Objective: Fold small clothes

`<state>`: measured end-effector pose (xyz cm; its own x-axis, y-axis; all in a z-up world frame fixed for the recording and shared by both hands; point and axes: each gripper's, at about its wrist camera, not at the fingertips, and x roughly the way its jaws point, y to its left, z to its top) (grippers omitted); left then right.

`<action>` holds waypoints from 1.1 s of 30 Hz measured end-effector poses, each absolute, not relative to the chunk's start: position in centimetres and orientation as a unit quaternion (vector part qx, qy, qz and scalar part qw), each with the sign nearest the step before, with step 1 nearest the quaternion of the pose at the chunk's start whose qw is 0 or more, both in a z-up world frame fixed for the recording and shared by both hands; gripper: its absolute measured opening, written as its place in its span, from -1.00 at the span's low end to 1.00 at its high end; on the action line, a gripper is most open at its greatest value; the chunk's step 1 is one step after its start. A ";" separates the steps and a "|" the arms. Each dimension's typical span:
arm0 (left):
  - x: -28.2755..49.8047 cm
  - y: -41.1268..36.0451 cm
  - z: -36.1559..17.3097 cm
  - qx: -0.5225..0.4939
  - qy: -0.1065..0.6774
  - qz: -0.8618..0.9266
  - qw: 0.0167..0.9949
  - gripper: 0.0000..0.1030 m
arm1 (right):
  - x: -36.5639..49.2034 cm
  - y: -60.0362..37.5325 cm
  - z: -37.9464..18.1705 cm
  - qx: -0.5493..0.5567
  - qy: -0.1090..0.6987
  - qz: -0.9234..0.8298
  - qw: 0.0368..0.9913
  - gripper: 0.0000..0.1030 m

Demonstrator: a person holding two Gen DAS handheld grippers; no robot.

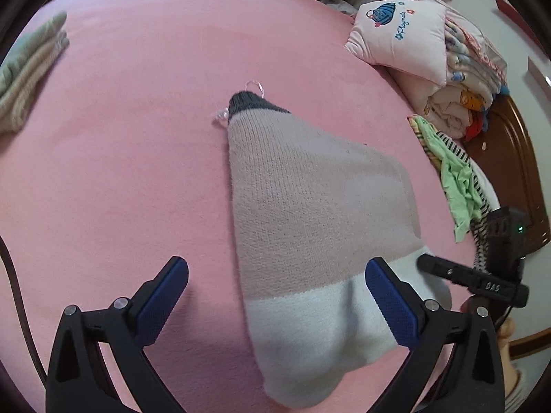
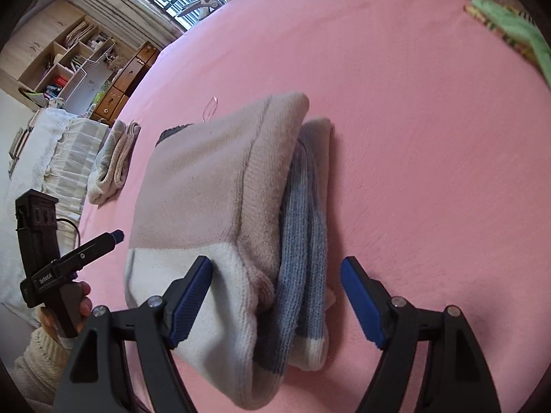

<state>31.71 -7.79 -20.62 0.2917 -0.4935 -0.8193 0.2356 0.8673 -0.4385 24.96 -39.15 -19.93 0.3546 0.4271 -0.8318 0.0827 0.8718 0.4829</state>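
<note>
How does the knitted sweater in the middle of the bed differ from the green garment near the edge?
The sweater is thick knit in beige, white and grey bands; the green garment looks thin and light green. The sweater lies folded into a neat bundle; the green garment lies crumpled in a heap. The sweater appears larger. Both rest on the pink sheet.

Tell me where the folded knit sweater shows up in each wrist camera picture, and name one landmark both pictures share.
Left wrist view: the folded knit sweater runs from centre to the lower middle, its white hem between the open left tongs.
Right wrist view: the sweater fills the centre and lower middle, blue sleeve folds on its right side.
Shared landmark: the stack of folded beige clothes at the far left edge in the left wrist view, left of the sweater in the right.
</note>
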 end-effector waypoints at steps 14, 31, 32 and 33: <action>33.1 -11.8 -25.9 -0.126 0.600 -0.253 0.749 1.00 | 27.0 -38.1 -24.0 0.259 0.577 0.145 0.761 0.94; 30.5 -15.4 -23.5 -0.008 0.536 -0.225 0.814 0.28 | 27.1 -34.2 -22.7 0.218 0.552 0.173 0.786 0.07; 30.1 -15.7 -22.9 0.006 0.529 -0.220 0.820 0.23 | 26.8 -33.7 -22.0 0.206 0.547 0.166 0.794 0.03; 29.5 -16.2 -22.1 0.022 0.521 -0.214 0.826 0.16 | 26.5 -33.1 -21.4 0.192 0.543 0.160 0.802 0.01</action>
